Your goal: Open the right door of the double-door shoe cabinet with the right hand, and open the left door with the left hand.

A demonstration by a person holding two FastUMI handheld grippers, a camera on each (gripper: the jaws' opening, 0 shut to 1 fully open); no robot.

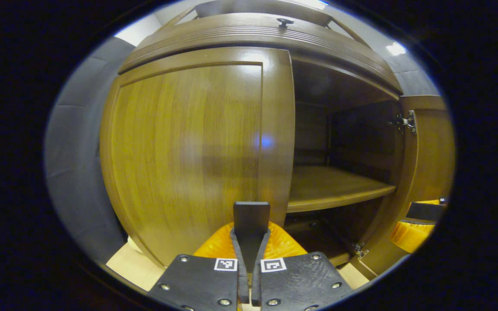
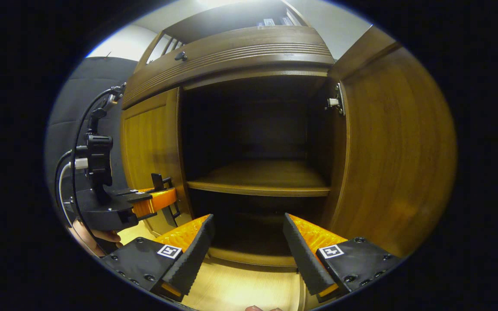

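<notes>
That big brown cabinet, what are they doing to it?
A person is opening its two doors with hand-held grippers. The right door is swung wide open, showing a bare shelf inside. The right gripper is open and touches nothing. The left door looks closed, and the left gripper is shut right in front of its edge.

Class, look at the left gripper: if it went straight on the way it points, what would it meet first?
Probably the closed left door of the shoe cabinet, near its inner edge. The left gripper, fingers together, points at that edge beside the open right half; depth is unclear.
</notes>
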